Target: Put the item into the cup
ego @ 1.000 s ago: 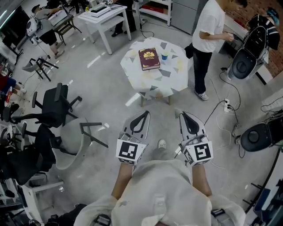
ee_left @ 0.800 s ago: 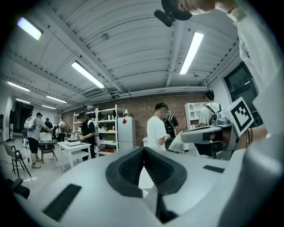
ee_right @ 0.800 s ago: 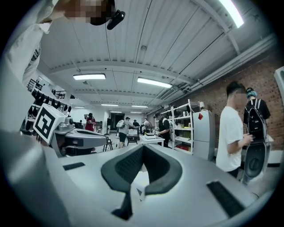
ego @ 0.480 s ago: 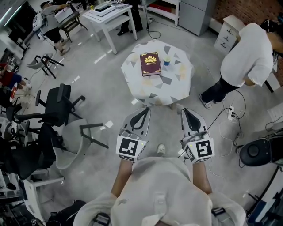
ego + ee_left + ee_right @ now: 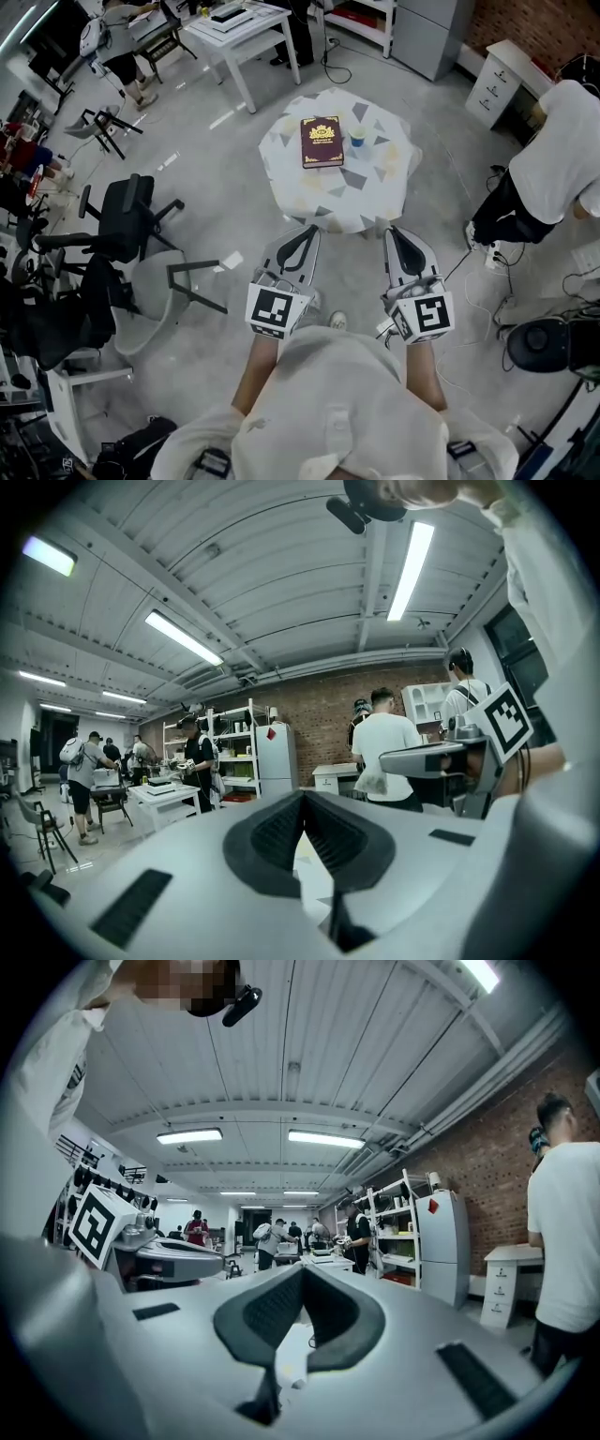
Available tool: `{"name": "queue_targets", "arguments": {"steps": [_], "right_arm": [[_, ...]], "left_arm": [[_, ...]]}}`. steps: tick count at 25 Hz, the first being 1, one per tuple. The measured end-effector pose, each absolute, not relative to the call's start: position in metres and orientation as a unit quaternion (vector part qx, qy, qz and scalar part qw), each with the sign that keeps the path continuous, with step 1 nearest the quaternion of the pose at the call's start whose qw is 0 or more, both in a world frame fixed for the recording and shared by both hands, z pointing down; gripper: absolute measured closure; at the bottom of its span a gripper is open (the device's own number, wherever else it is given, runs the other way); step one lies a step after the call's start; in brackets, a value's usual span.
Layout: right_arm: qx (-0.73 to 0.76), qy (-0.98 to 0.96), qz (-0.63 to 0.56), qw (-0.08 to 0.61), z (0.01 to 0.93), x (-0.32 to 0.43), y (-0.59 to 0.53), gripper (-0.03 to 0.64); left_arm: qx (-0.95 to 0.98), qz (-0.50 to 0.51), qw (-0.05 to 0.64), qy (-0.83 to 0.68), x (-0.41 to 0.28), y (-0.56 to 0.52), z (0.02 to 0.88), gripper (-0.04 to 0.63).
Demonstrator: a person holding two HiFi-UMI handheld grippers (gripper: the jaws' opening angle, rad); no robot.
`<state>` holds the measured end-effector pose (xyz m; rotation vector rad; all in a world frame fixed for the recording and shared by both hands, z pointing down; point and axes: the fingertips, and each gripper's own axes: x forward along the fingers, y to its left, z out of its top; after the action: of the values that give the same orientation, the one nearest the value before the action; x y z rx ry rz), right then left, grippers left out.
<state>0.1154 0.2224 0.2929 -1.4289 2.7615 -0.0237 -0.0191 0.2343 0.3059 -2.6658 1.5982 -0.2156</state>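
Holding left claw (image 5: 306,236) and right claw (image 5: 395,234) pinched closed and empty, side by side, probably for approaching. Standing well ahead of both: cup (image 5: 356,138) on table (image 5: 309,192), just beside book (image 5: 322,141). Making out no separate item.

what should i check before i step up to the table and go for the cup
1. Blue cup found, on the round table beside the book: ok.
2. Item to put in it identified: cannot tell; only the book shows.
3. Left gripper jaws apart for a grasp: not ok, shut and empty.
4. Right gripper jaws apart: not ok, shut and empty.
5. Table within reach: probably not ok; it looks well ahead.
6. Person in white shirt off the path: ok.
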Motion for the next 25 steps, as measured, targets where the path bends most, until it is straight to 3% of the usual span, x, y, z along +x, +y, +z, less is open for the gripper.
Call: {"name": "queue_targets", "arguments": {"steps": [25], "right_arm": [[-0.490,0.872,-0.007,-0.010,0.306,0.084,0.100,0.611]], "left_arm": [[-0.871,-0.053,0.007,0.489,-0.051,0.101,0.314,0.581]]}}
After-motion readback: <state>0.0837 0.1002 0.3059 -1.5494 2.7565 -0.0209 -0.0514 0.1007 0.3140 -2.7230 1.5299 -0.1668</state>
